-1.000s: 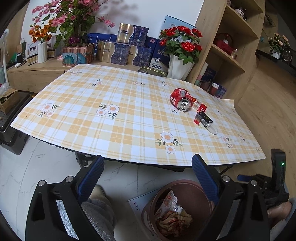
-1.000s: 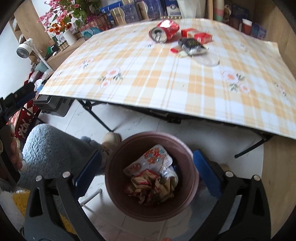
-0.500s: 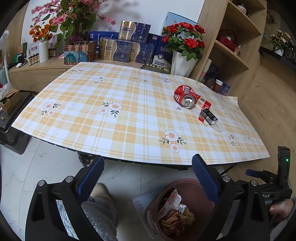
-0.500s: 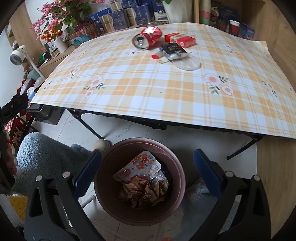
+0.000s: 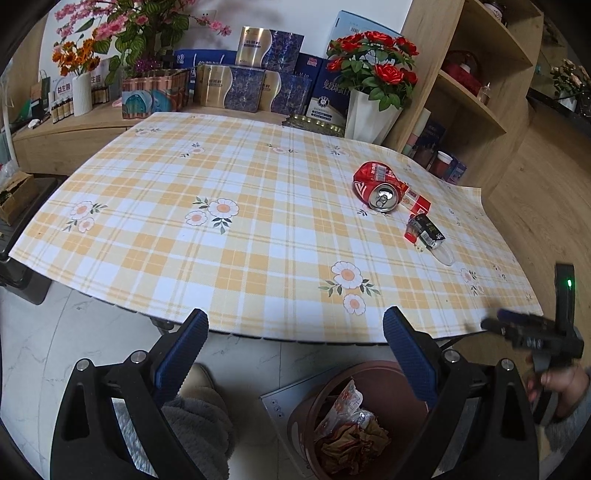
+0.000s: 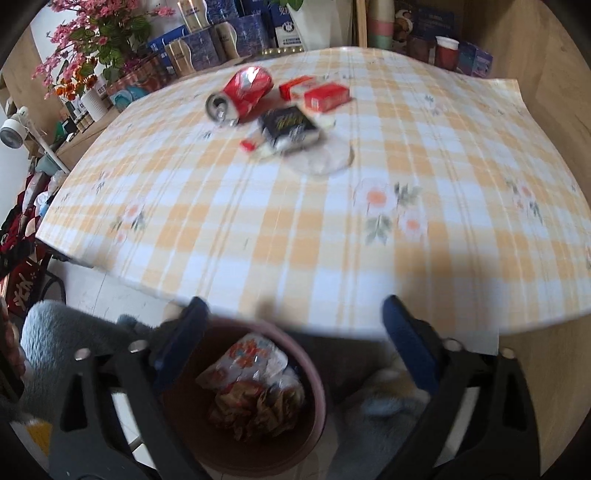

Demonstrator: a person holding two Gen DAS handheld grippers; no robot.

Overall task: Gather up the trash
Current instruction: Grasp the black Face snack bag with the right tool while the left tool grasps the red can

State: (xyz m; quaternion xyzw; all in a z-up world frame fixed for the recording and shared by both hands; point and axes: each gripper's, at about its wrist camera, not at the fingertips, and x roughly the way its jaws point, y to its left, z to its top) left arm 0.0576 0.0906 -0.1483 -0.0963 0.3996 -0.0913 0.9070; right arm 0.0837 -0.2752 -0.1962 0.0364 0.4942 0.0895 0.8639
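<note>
Room's pretty cluttered tbh. Folding table (image 5: 258, 229) w/ an orange-and-white plaid cloth w/ daisy prints, sitting on a white marble-look tile floor (image 5: 55, 350) that switches to wood flooring (image 5: 535, 192) on the right. Behind it a low wooden sideboard (image 5: 74, 136) stacked w/ blue/gold gift boxes (image 5: 236, 88), pink blossoms (image 5: 122, 22), orange flowers in a ribbed white vase (image 5: 82, 94). Red roses in a white vase (image 5: 369, 114) at the table's far corner. Open wood shelving unit (image 5: 476, 74) on the right, back wall (image 5: 321, 14) plain white. Soft daylight all over.
</note>
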